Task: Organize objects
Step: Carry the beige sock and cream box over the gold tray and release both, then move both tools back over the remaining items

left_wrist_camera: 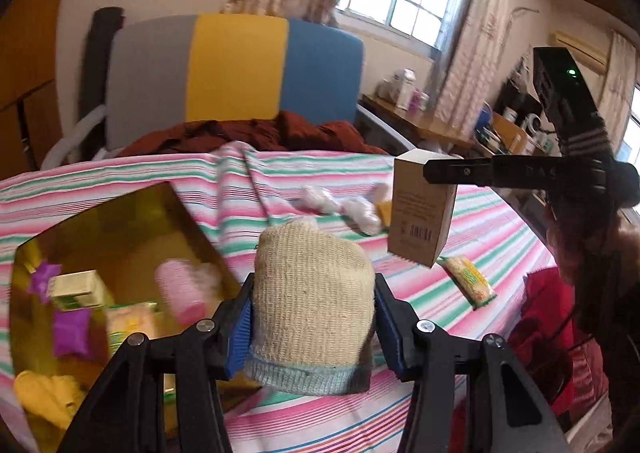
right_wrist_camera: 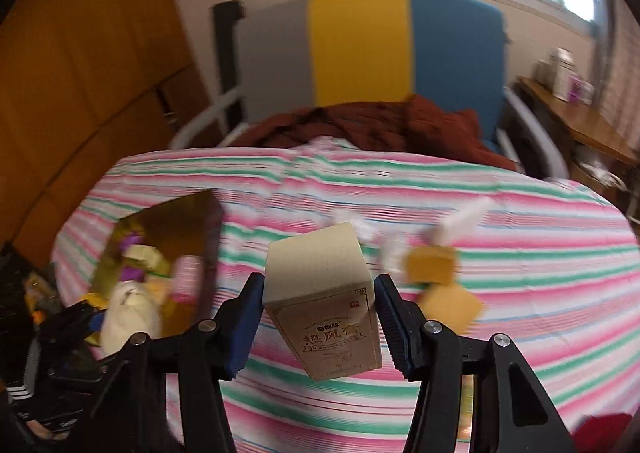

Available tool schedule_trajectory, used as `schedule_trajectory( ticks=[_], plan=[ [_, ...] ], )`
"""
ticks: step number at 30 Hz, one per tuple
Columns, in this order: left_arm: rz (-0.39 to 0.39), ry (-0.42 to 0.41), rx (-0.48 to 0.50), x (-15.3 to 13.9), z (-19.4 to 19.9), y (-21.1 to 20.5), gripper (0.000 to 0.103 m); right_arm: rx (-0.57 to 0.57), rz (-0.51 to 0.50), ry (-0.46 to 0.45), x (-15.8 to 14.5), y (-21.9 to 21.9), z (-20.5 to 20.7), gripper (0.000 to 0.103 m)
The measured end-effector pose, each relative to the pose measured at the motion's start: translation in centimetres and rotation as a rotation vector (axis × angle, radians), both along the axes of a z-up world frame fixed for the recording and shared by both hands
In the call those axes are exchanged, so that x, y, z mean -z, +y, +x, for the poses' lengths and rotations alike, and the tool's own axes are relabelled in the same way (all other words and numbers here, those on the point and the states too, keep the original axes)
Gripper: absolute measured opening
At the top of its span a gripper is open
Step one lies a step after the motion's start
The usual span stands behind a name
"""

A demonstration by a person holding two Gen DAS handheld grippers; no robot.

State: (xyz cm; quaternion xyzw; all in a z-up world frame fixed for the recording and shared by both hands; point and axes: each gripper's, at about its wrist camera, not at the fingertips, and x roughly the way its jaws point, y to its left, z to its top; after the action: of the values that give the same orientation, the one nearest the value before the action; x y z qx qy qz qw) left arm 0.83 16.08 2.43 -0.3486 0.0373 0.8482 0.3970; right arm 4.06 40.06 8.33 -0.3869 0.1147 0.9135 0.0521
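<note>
My left gripper (left_wrist_camera: 314,313) is shut on a beige knitted sock (left_wrist_camera: 312,293) with a grey-blue cuff, held above the striped cloth just right of the gold box (left_wrist_camera: 120,213). My right gripper (right_wrist_camera: 318,309) is shut on a tan cardboard carton (right_wrist_camera: 324,305) with printed characters, lifted above the table. In the left wrist view the same carton (left_wrist_camera: 422,209) hangs in the right gripper's black fingers (left_wrist_camera: 460,171). In the right wrist view the sock (right_wrist_camera: 128,313) sits at the lower left by the gold box (right_wrist_camera: 168,221).
The gold box holds purple wrappers (left_wrist_camera: 70,329), a pink roll (left_wrist_camera: 180,289), a green-white packet and yellow items. On the striped tablecloth (left_wrist_camera: 440,305) lie white wrapped pieces (left_wrist_camera: 340,207), a snack packet (left_wrist_camera: 472,281) and yellow sponges (right_wrist_camera: 432,265). A grey-yellow-blue chair (left_wrist_camera: 240,69) stands behind.
</note>
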Motion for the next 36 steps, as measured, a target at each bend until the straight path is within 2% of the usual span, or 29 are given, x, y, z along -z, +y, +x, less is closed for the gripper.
schedule_trajectory(
  ticks=[5,11,16,17,18,20,22,28,36],
  plan=[
    [0.007,-0.007,-0.137,-0.2,-2.2,-4.4,0.054,-0.113,-0.040,0.029,-0.5,-5.2,-3.0,0.056],
    [-0.001,0.010,-0.320,-0.3,-4.9,-9.8,0.054,-0.212,-0.044,0.004,-0.1,-10.2,-7.1,0.056],
    [-0.053,-0.015,-0.477,0.7,-8.0,-13.4,0.056,-0.246,-0.036,-0.022,0.5,-13.4,-11.3,0.059],
    [-0.058,-0.027,-0.506,1.0,-8.6,-13.9,0.058,-0.253,-0.045,-0.016,0.5,-14.0,-12.1,0.060],
    [-0.061,-0.036,-0.529,1.3,-9.1,-14.4,0.060,-0.259,-0.053,-0.010,0.5,-14.3,-12.7,0.066],
    [-0.063,-0.050,-0.570,1.6,-9.9,-15.4,0.075,-0.268,-0.074,-0.001,0.5,-14.9,-13.3,0.073],
    [-0.058,-0.044,-0.592,1.7,-10.0,-16.2,0.079,-0.270,-0.078,0.004,0.5,-15.3,-13.4,0.075],
    [-0.072,-0.024,-0.625,1.7,-8.6,-16.8,0.079,-0.276,-0.021,-0.033,2.2,-16.9,-11.8,0.077],
    [-0.093,0.022,-0.631,0.8,-6.4,-16.0,0.079,-0.249,0.054,-0.005,3.8,-18.6,-7.9,0.089]
  ],
)
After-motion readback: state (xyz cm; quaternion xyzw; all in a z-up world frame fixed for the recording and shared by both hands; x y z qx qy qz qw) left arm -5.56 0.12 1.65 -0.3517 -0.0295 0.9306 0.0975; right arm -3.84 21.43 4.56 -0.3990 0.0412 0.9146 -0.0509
